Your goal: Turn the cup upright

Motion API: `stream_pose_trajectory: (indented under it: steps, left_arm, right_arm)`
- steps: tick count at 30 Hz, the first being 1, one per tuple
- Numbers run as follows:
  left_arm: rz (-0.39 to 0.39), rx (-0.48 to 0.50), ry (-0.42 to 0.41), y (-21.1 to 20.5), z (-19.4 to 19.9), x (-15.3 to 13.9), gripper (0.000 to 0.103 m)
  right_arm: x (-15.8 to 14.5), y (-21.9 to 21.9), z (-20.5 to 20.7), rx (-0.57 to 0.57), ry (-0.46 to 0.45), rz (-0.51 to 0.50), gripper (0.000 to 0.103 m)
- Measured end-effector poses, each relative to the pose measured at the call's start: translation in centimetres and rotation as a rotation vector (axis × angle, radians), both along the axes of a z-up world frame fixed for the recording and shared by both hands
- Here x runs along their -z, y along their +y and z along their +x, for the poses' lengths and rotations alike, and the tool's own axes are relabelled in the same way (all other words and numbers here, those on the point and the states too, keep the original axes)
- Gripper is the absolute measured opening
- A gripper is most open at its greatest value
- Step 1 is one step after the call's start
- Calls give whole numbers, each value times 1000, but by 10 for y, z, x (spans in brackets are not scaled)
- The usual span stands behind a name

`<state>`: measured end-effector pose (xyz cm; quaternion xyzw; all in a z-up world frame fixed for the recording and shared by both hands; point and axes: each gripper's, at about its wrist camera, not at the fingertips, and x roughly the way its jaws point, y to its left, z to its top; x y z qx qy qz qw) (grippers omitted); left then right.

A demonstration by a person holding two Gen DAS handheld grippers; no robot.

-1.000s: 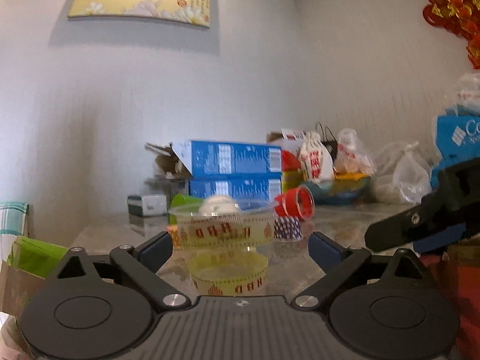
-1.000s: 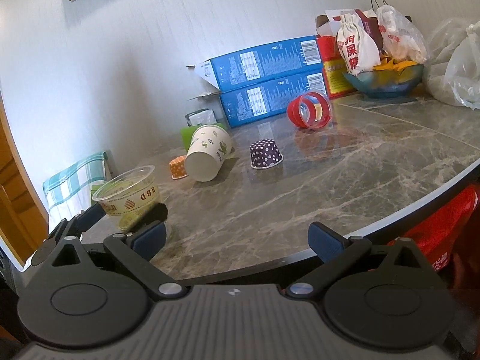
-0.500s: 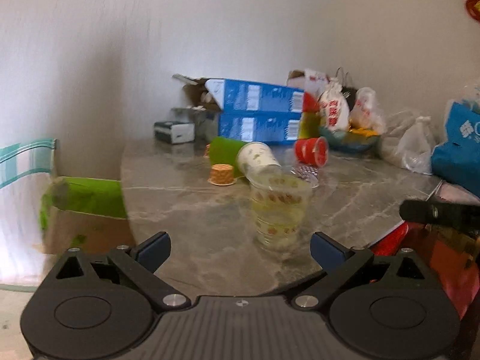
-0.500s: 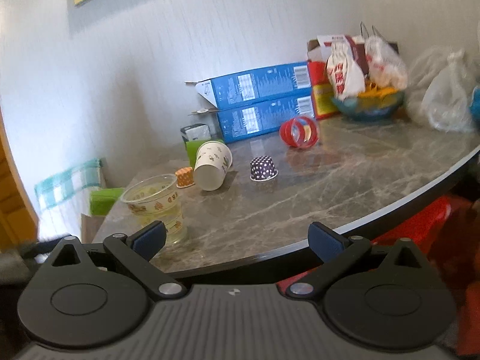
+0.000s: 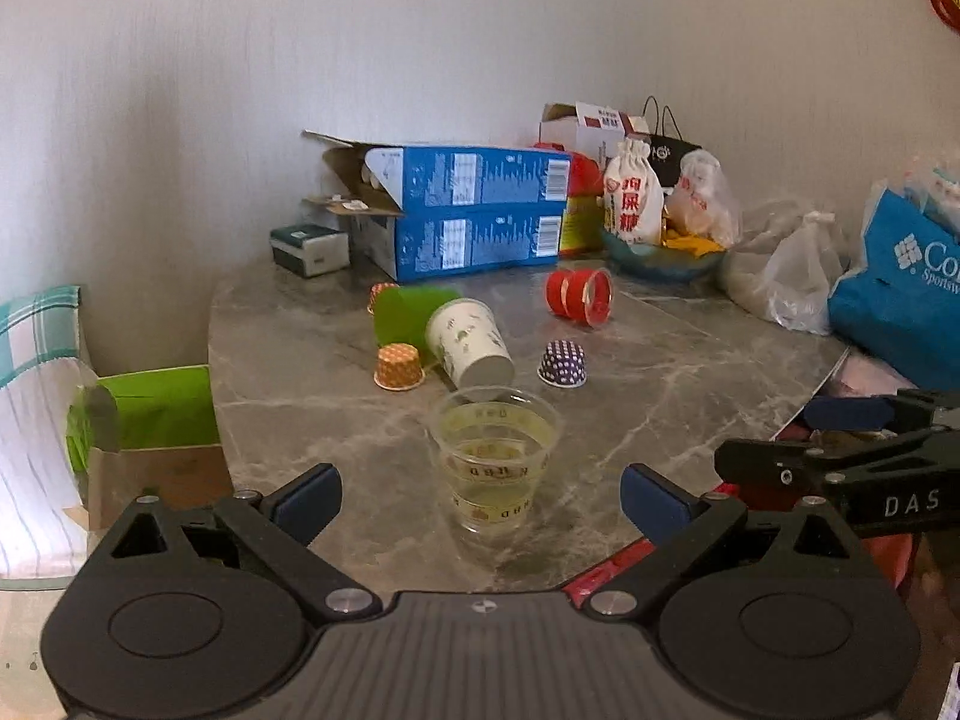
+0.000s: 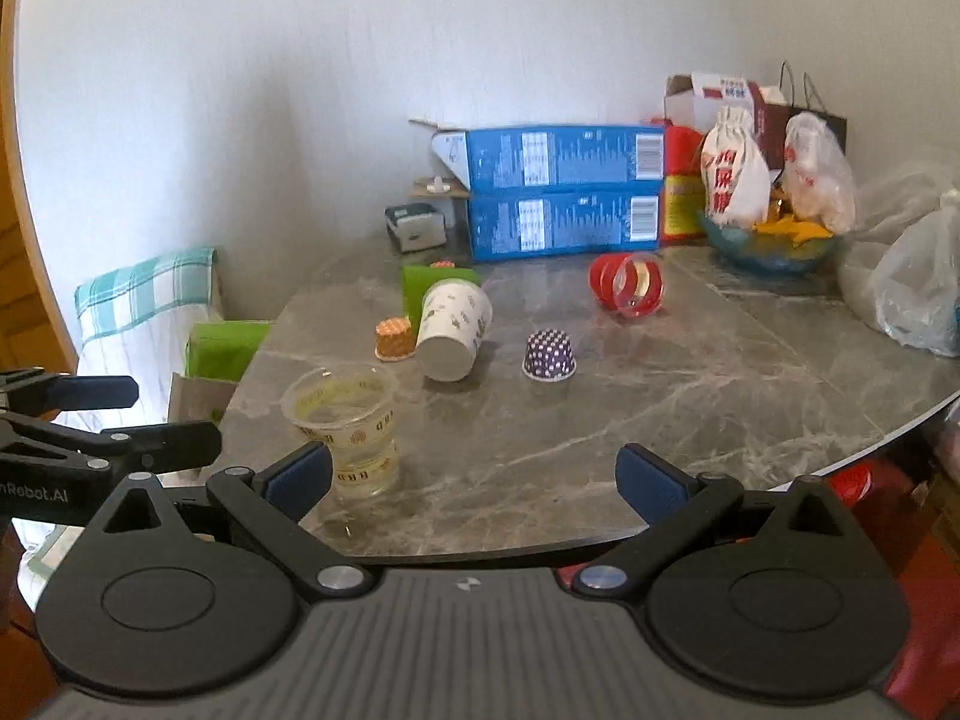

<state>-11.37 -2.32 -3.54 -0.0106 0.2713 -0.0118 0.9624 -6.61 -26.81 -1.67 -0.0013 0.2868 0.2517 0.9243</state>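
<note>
Clear plastic cup [image 5: 493, 461] standing upright, mouth up, on bench [image 5: 660, 372]; left tongs [image 5: 480, 495] and right tongs [image 6: 474, 477] both released, gripping nothing.

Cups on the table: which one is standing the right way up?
The clear plastic cup nearest the edge, mouth up. The white paper cup lies sideways.

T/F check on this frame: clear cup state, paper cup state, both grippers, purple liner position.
1. The clear plastic cup stands upright, mouth up. True.
2. The left gripper is shut on it. False: open, holding nothing.
3. The white paper cup lies on its side. True.
4. The right gripper holds the purple dotted liner. False: open and empty; the liner sits on the table.
</note>
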Motion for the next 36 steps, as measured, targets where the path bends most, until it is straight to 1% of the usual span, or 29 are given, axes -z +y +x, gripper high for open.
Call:
stream_pose_trajectory:
  steps: [4, 9, 13, 16, 22, 36]
  left_arm:
    - [-1, -8, -4, -4, 3, -1, 100]
    - [-18, -30, 5, -2, 5, -4, 100]
    - [-14, -37, 13, -2, 7, -5, 100]
    - [-26, -32, 20, -2, 8, -5, 100]
    - [-29, -40, 20, -2, 8, -7, 100]
    - [-37, -40, 24, -4, 8, -7, 100]
  right_arm:
    - [2, -2, 3, 12, 37, 6, 102]
    - [2, -5, 5, 19, 49, 35, 102]
    - [1, -8, 6, 20, 50, 32, 102]
    - [2, -8, 8, 16, 58, 26, 102]
    - [-2, -7, 5, 6, 38, 13, 102]
    - [-3, -8, 7, -2, 28, 15, 102]
